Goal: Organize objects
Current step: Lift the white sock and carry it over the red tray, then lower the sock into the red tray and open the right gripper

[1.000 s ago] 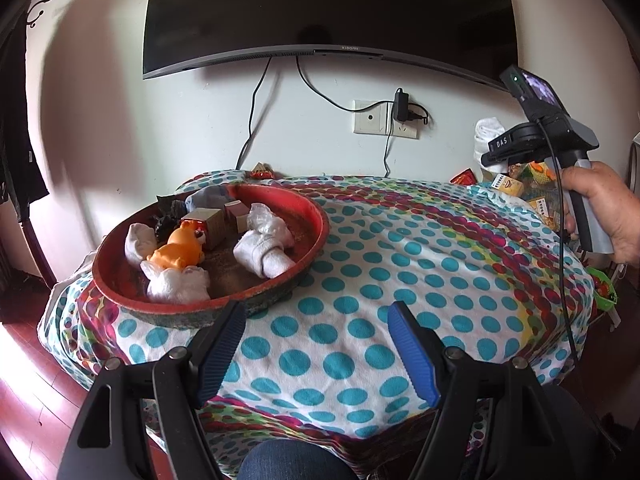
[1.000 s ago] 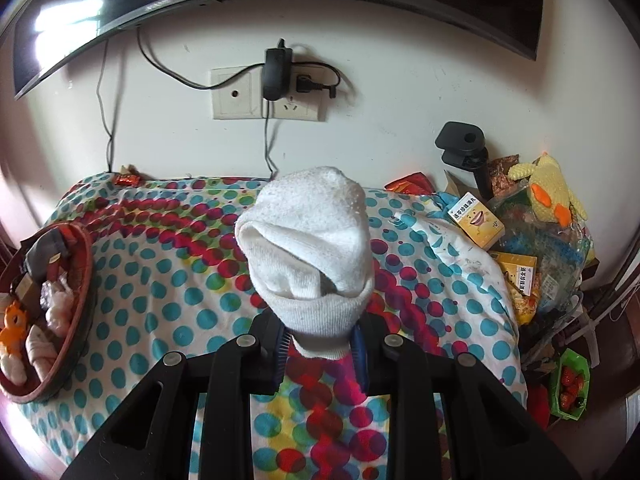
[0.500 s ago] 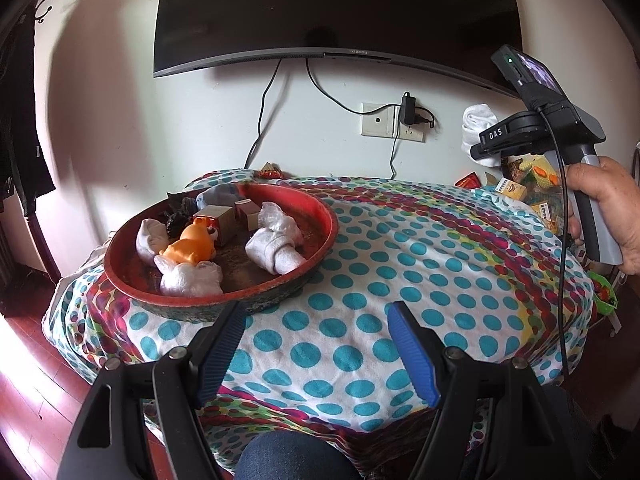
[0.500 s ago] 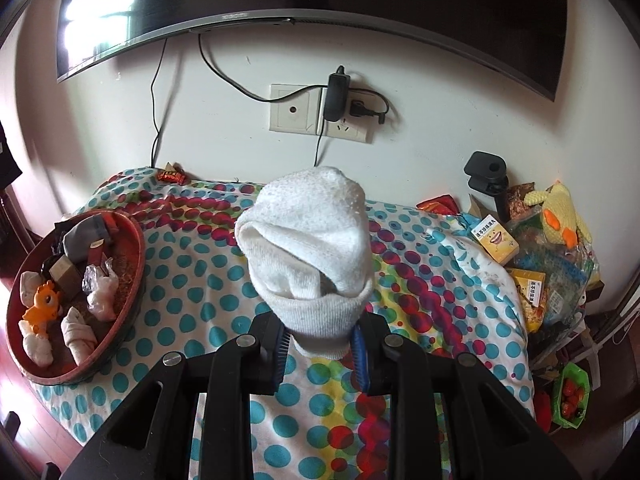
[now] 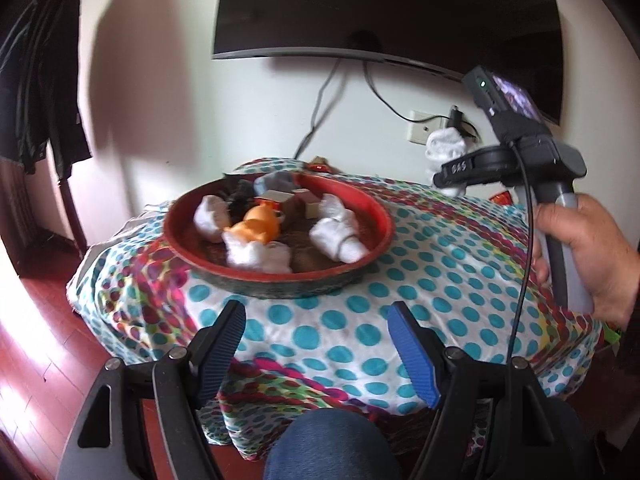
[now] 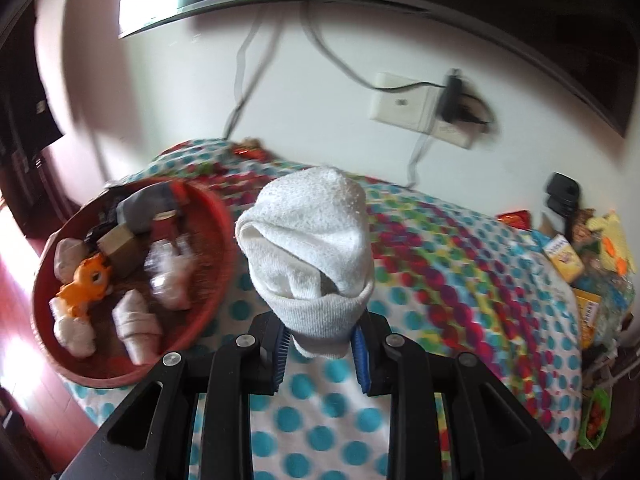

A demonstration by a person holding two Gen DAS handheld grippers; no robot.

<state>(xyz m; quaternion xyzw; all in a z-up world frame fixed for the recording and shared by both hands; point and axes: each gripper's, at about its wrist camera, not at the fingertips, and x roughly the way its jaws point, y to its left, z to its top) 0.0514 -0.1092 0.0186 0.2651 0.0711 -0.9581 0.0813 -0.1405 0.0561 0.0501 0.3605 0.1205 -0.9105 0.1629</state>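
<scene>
My right gripper (image 6: 320,344) is shut on a rolled white sock (image 6: 310,252) and holds it in the air above the polka-dot tablecloth (image 6: 420,280), to the right of the red bowl (image 6: 204,300). The same sock shows in the left wrist view (image 5: 444,152), at the tip of the right gripper (image 5: 444,178). The red bowl (image 5: 380,220) holds several rolled white socks (image 5: 338,236), an orange toy (image 5: 256,226) and small blocks. My left gripper (image 5: 316,344) is open and empty, low at the table's near edge in front of the bowl.
A pile of snack packets and a yellow plush toy (image 6: 600,256) lies at the table's right edge. A black camera stand (image 6: 562,196) is behind it. A TV (image 5: 384,12) and a wall socket (image 6: 404,104) hang above. Dark clothes (image 5: 36,80) hang at the left.
My right gripper has carried the sock to the left, closer to the red bowl. My left gripper has drawn back and turned left; the bowl sits more central in its view.
</scene>
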